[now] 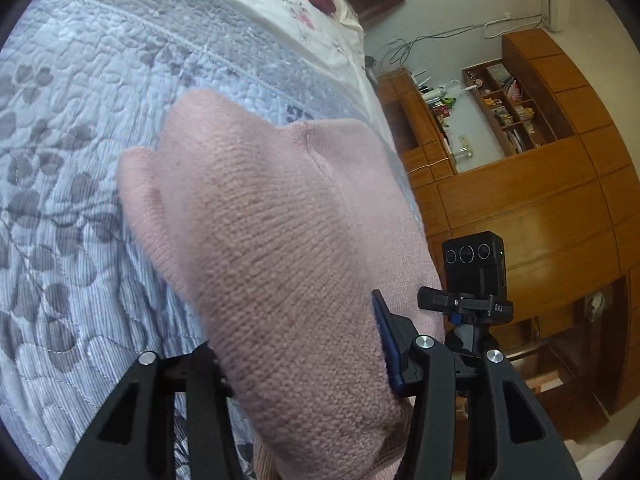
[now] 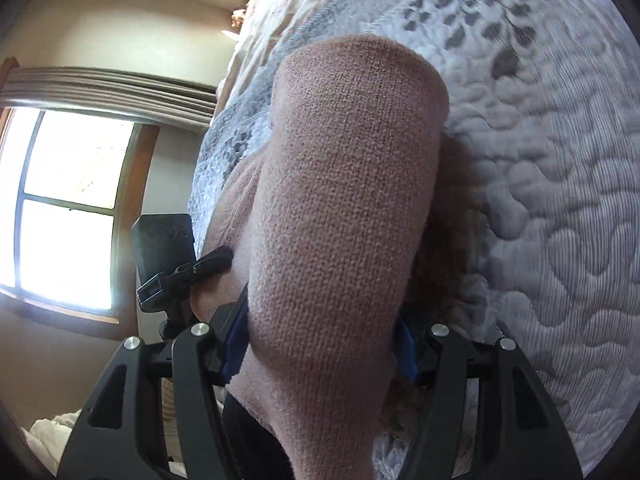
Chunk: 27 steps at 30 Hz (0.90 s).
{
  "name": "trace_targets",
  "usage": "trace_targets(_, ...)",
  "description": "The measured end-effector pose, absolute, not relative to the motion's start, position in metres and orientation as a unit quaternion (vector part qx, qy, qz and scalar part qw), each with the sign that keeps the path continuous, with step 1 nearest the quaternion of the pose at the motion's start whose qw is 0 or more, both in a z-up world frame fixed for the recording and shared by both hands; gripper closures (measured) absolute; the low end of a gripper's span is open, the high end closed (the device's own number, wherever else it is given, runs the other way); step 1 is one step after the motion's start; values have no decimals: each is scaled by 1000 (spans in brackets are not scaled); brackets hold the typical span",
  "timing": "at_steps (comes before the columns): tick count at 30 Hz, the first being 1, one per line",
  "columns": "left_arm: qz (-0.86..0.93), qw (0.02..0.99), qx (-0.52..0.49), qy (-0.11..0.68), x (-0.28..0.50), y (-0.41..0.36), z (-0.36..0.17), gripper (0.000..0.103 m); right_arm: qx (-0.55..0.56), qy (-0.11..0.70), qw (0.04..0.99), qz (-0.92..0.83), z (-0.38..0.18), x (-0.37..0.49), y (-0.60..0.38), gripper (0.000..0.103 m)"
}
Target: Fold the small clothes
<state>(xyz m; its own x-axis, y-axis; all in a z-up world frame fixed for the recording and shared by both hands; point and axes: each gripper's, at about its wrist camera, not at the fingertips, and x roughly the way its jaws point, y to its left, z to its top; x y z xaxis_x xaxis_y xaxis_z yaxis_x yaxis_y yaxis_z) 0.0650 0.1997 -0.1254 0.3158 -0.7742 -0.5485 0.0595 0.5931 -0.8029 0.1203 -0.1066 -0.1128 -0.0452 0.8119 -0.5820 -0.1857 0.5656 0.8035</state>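
A pink knit garment is bunched thick in my left gripper, filling the whole gap between the jaws. It covers the left finger, and only the blue pad of the right finger shows. The cloth runs forward and droops over the grey-and-white quilted bedspread. In the right wrist view the same pink knit garment rises like a rounded fold out of my right gripper. The blue pads press it from both sides. Both fingertips are hidden under the knit.
A small black camera on a clamp mount stands at the bed's edge and appears as the black camera in the right wrist view. Wooden cabinets and shelves line the far wall. A bright window lies left of the quilt.
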Motion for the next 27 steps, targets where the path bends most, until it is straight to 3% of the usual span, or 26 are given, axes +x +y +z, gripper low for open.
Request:
trace_targets(5,-276,725,-360,518,64,212,-161,49,269,587,661,382,-136,103,-106,34)
trace_targets(11,-230,753,-315,530,56,204,-139,40,255,594,670,364,-129,98,-94,27)
trace_targets(16,-181,791,-268,520,21,204,-101,39,215,597,690,348,-105,77,-88,25)
trace_targets(25,-160,831,-229,481,-61,192,-51,35,206,614,687,331,-105,17,-91,25)
trace_targets(27,-158,834,-208,487,-70,181,-50,35,209,620,679,333,-108,5,-93,32)
